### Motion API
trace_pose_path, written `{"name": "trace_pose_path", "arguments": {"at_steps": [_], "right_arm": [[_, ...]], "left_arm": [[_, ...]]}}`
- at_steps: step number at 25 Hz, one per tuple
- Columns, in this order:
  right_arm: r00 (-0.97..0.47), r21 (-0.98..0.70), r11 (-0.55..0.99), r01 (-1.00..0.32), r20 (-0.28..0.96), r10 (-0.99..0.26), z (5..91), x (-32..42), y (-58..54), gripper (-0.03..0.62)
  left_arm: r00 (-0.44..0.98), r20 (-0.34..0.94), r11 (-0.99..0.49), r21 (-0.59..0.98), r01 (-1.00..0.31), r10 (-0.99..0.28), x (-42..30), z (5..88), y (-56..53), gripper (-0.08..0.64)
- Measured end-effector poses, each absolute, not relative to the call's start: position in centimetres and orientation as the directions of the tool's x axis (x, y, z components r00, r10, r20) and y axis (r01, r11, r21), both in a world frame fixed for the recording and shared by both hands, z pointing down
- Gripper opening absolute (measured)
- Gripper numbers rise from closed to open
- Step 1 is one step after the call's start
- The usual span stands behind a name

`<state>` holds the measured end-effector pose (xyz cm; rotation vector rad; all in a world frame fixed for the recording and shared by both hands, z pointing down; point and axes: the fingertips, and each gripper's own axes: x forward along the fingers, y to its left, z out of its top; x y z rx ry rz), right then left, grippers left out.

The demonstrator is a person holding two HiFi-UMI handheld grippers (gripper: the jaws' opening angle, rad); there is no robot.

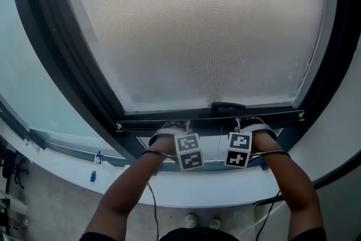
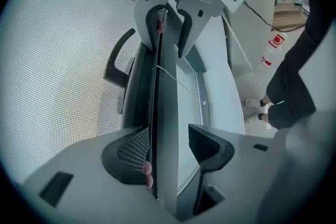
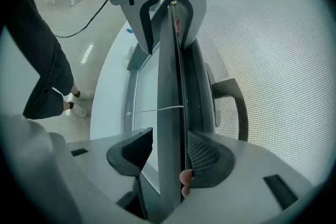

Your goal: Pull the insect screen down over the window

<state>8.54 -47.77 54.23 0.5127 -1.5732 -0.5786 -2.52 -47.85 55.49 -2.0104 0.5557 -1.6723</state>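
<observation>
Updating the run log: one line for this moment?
left tongs: astride bar | right tongs: astride bar | screen: nearly down

The insect screen (image 1: 192, 25) is a pale grey mesh with a fine grid. Its bottom bar (image 1: 208, 117) and handle (image 1: 228, 105) are black, and the sill (image 1: 186, 189) is white. The left cube (image 1: 189, 150) and right cube (image 1: 238, 149) are white with black square patterns. The left gripper (image 2: 168, 144) and right gripper (image 3: 170, 141) are light grey with black pads. A bottle (image 2: 270, 52) seems to carry a red label.

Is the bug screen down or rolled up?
Almost down: grey mesh insect screen spread wide, dark bottom bar near the white sill.
</observation>
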Motion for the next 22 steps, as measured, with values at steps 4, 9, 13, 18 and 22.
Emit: {"name": "trace_pose_path", "arguments": {"at_steps": [4, 9, 13, 18, 22], "right_arm": [[-0.079, 0.652, 0.758, 0.014, 0.757, -0.649, 54.4, 8.5, -47.6, 0.209], [-0.058, 0.662, 0.749, 0.027, 0.749, -0.660, 55.0, 8.6, -47.7, 0.213], [-0.065, 0.671, 0.741, 0.021, 0.741, -0.669, 54.8, 8.6, -48.1, 0.212], [-0.069, 0.712, 0.701, 0.038, 0.702, -0.709, 54.9, 8.6, -48.5, 0.212], [-0.088, 0.727, 0.686, 0.039, 0.686, -0.722, 54.7, 8.6, -48.6, 0.212]], "left_arm": [[0.169, 0.792, -0.804, -0.595, -0.004, -0.587, -2.6, 55.6, -47.7, 0.235], [0.169, 0.775, -0.788, -0.615, -0.013, -0.608, -2.5, 56.3, -47.7, 0.245], [0.166, 0.760, -0.771, -0.636, -0.004, -0.628, -2.5, 56.2, -48.3, 0.245], [0.192, 0.751, -0.768, -0.641, -0.019, -0.632, -2.5, 56.1, -48.5, 0.244], [0.241, 0.731, -0.760, -0.648, -0.046, -0.638, -2.4, 55.7, -48.7, 0.237]]}}
